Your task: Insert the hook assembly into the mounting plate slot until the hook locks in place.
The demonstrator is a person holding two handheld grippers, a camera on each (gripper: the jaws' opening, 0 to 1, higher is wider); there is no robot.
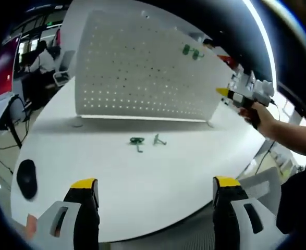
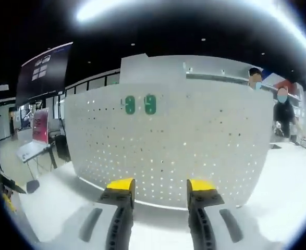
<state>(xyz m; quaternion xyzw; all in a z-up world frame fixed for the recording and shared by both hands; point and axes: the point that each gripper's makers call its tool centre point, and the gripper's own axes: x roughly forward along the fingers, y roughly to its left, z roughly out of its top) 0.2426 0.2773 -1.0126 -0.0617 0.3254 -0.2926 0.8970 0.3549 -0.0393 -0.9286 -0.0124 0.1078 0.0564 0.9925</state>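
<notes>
A white pegboard mounting plate (image 1: 142, 73) stands upright on the white table (image 1: 142, 177). Two green hooks (image 1: 192, 51) hang near its upper right. Two more green hooks lie on the table in front of it, one (image 1: 137, 141) beside the other (image 1: 159, 139). My left gripper (image 1: 155, 183) is open and empty, low over the table's near edge. In the left gripper view my right gripper (image 1: 231, 94) is held up at the board's right end by a hand. In the right gripper view the pegboard (image 2: 194, 140) is close, two green hooks (image 2: 140, 104) are mounted high, and my right gripper (image 2: 160, 185) is open and empty.
A black computer mouse (image 1: 27, 178) lies at the table's left edge. Office chairs and desks (image 1: 38, 57) stand behind on the left. Two people (image 2: 284, 112) stand in the background at the right of the right gripper view. A display stand (image 2: 38, 135) is at left.
</notes>
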